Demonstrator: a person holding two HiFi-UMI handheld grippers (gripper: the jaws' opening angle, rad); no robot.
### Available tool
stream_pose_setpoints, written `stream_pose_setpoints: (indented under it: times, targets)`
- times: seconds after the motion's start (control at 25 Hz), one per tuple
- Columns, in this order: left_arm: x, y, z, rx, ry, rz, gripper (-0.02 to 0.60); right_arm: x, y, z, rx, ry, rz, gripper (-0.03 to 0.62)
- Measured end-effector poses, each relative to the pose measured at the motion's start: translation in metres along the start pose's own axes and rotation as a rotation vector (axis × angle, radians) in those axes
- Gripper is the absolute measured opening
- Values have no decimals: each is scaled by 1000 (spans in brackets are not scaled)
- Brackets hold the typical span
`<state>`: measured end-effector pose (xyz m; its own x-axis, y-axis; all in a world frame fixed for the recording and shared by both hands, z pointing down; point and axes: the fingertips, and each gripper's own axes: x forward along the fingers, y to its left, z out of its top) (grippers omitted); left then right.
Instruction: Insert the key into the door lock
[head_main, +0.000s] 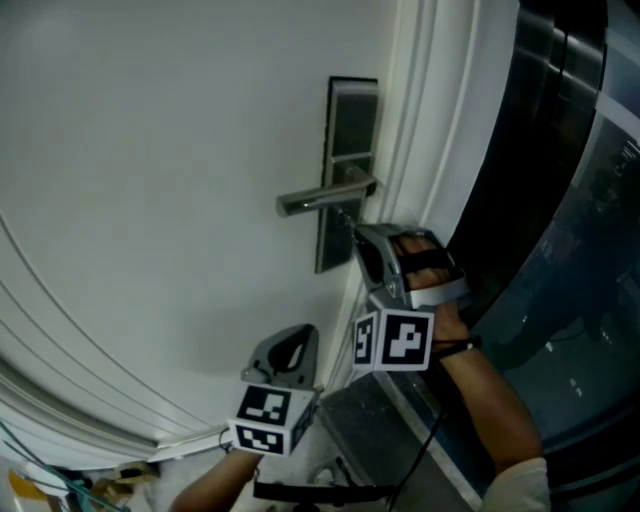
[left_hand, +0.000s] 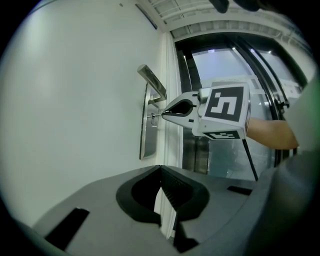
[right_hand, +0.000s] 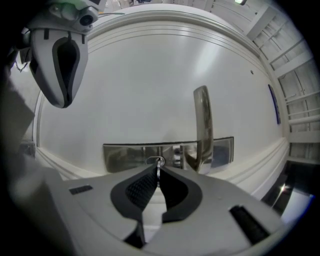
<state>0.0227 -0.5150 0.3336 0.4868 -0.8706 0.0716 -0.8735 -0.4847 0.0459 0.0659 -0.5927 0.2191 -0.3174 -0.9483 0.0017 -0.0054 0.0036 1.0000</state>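
A metal lock plate (head_main: 345, 170) with a lever handle (head_main: 325, 197) is fixed to the white door (head_main: 150, 180). My right gripper (head_main: 357, 232) is shut on a small silver key (right_hand: 158, 167); the key's tip is at the keyhole (right_hand: 156, 160) under the handle (right_hand: 202, 125). From the left gripper view the key (left_hand: 156, 115) points from the right gripper (left_hand: 165, 113) into the plate (left_hand: 148, 122). My left gripper (head_main: 287, 347) hangs lower and back from the door, shut with nothing in it.
A white door frame (head_main: 420, 110) runs along the right of the door. Beyond it stands dark glass panelling (head_main: 560, 200). A dark threshold strip (head_main: 390, 440) lies below the grippers. Moulded trim (head_main: 90, 390) curves across the door's lower part.
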Motion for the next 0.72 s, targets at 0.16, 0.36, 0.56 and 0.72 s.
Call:
stream_pose_setpoints:
  times: [0.16, 0.36, 0.56, 0.72]
  targets:
    - [0, 1, -2, -1, 5, 2, 9, 4, 0, -1, -12, 3, 4, 20]
    - [-2, 3, -4, -3, 9, 5, 9, 11, -1, 1, -26, 8, 1, 20]
    - [-3, 5, -5, -2, 14, 5, 9, 15, 0, 0, -28, 12, -5, 20]
    - [-3, 5, -4, 2, 11, 4, 9, 21, 0, 0, -30, 22, -12, 20]
